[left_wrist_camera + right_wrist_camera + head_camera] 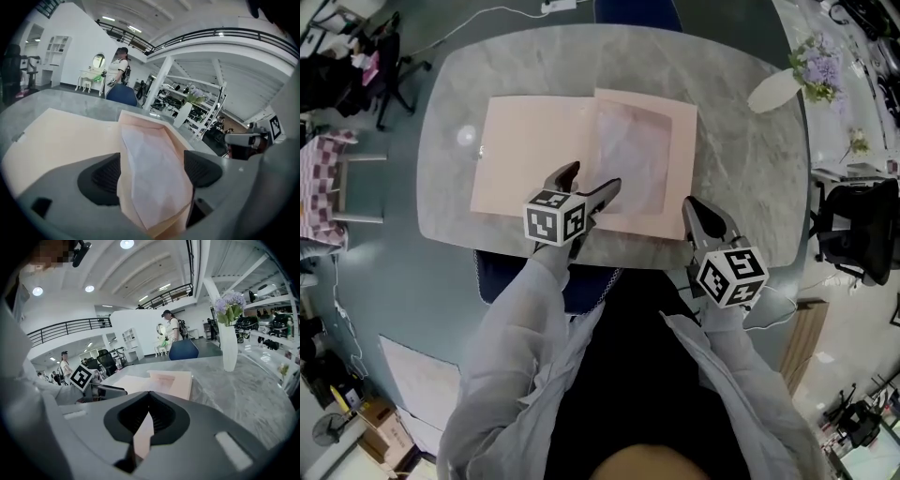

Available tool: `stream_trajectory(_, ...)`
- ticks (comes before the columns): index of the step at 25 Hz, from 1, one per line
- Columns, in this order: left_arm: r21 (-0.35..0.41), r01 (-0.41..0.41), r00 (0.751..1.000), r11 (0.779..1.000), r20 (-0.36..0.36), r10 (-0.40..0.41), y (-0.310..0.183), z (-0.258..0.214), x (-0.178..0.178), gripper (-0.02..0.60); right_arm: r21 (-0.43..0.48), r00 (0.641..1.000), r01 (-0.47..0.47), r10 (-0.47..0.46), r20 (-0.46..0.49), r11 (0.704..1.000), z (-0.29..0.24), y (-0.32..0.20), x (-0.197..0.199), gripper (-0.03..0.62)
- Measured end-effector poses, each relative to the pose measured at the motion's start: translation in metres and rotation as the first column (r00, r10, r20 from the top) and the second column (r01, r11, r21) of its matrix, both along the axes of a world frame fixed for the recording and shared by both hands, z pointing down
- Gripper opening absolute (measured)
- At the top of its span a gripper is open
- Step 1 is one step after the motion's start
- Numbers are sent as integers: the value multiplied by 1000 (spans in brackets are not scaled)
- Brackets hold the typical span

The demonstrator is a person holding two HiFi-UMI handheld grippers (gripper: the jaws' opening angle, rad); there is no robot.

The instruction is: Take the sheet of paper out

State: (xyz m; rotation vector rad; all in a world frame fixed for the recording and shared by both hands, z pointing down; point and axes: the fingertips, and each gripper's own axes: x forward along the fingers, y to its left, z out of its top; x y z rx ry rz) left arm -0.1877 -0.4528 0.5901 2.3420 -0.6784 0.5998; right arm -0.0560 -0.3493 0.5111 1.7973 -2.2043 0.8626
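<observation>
Both grippers are set at the peach folder [534, 150] by the tabletop's [731, 159] near edge. Its near right corner is clamped by the right gripper [149, 399], likely to keep it steady. The left gripper's [154, 171] jaws are held apart around the white sheet of paper [145, 140] tucked inside.

Folder [534, 150] edge behind left claw [592, 178]
</observation>
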Motion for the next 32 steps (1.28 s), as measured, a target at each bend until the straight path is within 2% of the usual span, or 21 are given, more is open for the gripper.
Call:
stream_trajectory(7, -39, -74, 988, 997, 131, 78, 0, 34, 9, 366, -18, 999, 38, -37, 27, 999, 15, -13, 4, 14)
stream_trajectory(15, -96, -92, 972, 991, 207, 110, -1, 56, 13, 274, -24, 998, 55, -55, 39, 998, 22, -20, 14, 14)
stream_trajectory(19, -135, -68, 969, 989, 227, 98, -3, 66, 13, 236, -29, 998, 56, -55, 38, 998, 24, -21, 20, 14)
stream_trajectory(23, -156, -28, 959, 987, 274, 71, -6, 74, 9, 155, -35, 998, 55, -54, 44, 998, 28, -20, 24, 14)
stream_trajectory(29, -156, -18, 956, 988, 287, 63, -7, 79, 11, 139, -36, 997, 62, -60, 46, 997, 30, -21, 27, 14)
stream_trajectory(32, -144, 34, 942, 989, 334, 16, -15, 78, 1, 56, -23, 996, 67, -66, 52, 997, 27, -21, 26, 14)
